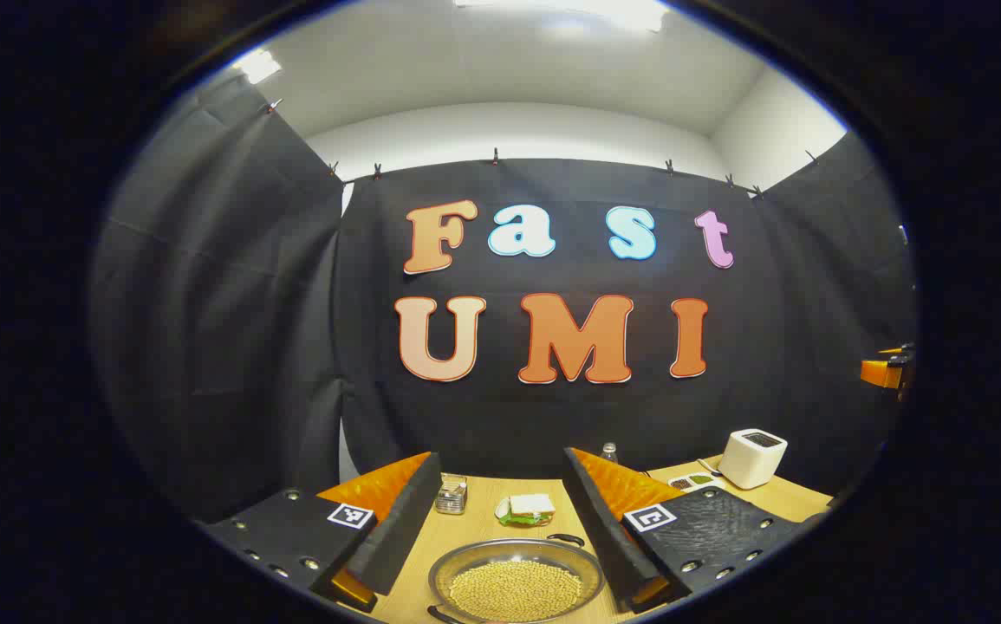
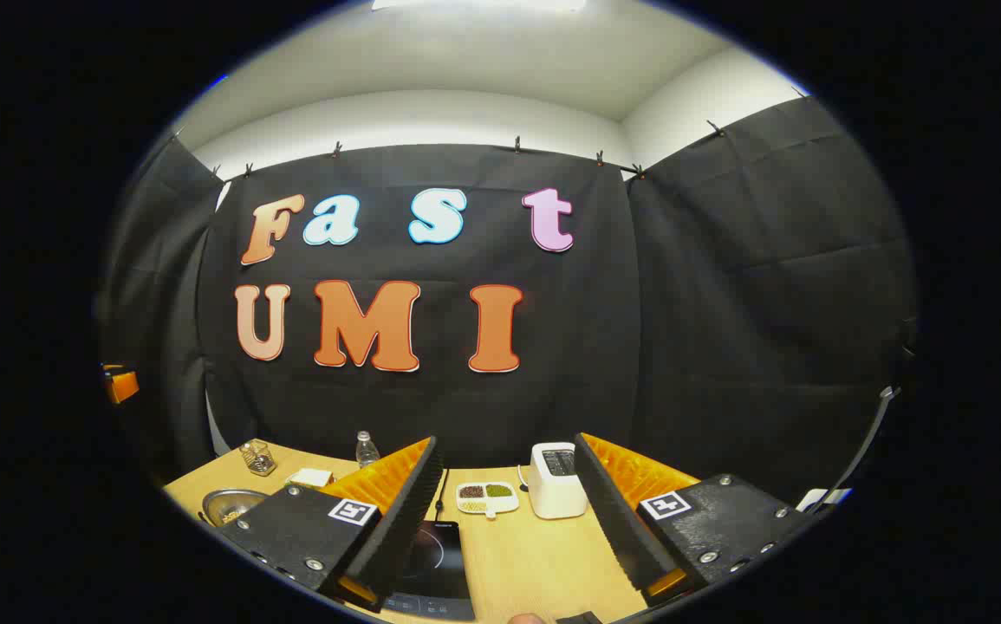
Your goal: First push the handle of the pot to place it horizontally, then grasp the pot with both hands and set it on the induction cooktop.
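1. Left gripper view: nearest to us, the left gripper has its fingers spread wide and holds nothing. It hangs above the bench, and we judge it is lined up this way to come down on the pot, which sits between the two fingers.
2. Pot as landmark: it is a shallow round metal pan resting flat on the bench, filled almost to the rim with small pale yellow beans. One dark loop handle shows on its far right rim and part of another at the near left rim; whether either is raised or already lying flat we cannot tell.
3. Just beyond the pot lies a sandwich, with a small glass jar to the left of that. Well off to the pot's right stand a white toaster and a divided dish.
4. Right gripper view: the right gripper is likewise spread and empty, held over the induction cooktop, a flat dark slab near its left finger. We take this as waiting near the pot's destination.
5. From here the pot lies far left of the cooktop, well apart from it, so in our judgement neither the handle push nor the two-handed lift has begun.
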{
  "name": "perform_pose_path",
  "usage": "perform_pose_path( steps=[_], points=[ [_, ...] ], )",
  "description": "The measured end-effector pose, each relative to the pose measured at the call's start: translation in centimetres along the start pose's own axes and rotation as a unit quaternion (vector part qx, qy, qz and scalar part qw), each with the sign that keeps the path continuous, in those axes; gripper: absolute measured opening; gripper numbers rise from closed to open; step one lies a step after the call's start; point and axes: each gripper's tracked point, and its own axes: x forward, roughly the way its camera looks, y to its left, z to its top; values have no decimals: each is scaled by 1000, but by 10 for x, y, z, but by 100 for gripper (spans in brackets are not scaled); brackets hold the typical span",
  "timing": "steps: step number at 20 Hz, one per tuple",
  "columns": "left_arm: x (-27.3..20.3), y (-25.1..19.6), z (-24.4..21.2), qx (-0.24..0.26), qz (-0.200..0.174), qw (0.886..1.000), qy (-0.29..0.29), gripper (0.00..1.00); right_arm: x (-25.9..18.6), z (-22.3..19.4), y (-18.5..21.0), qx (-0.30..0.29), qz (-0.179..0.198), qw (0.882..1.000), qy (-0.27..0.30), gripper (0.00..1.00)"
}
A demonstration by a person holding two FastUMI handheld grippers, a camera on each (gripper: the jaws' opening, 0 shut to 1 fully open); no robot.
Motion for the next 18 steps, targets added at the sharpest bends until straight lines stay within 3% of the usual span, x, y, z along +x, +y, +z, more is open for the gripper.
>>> perform_pose_path(
  steps=[11,12,14,18],
  points=[
    [11,-7,5,8,-9,1000,-11,89,3,-5,3,9,12,1000,7,95],
    [11,-8,6,10,-11,1000,-13,89,4,-4,1,11,9,1000,4,100],
    [13,-6,8,15,-11,1000,-18,89,6,-3,-3,11,4,1000,1,95],
    [11,-9,9,18,-18,999,-23,89,7,-6,-6,10,1,1000,3,95]
  ],
)
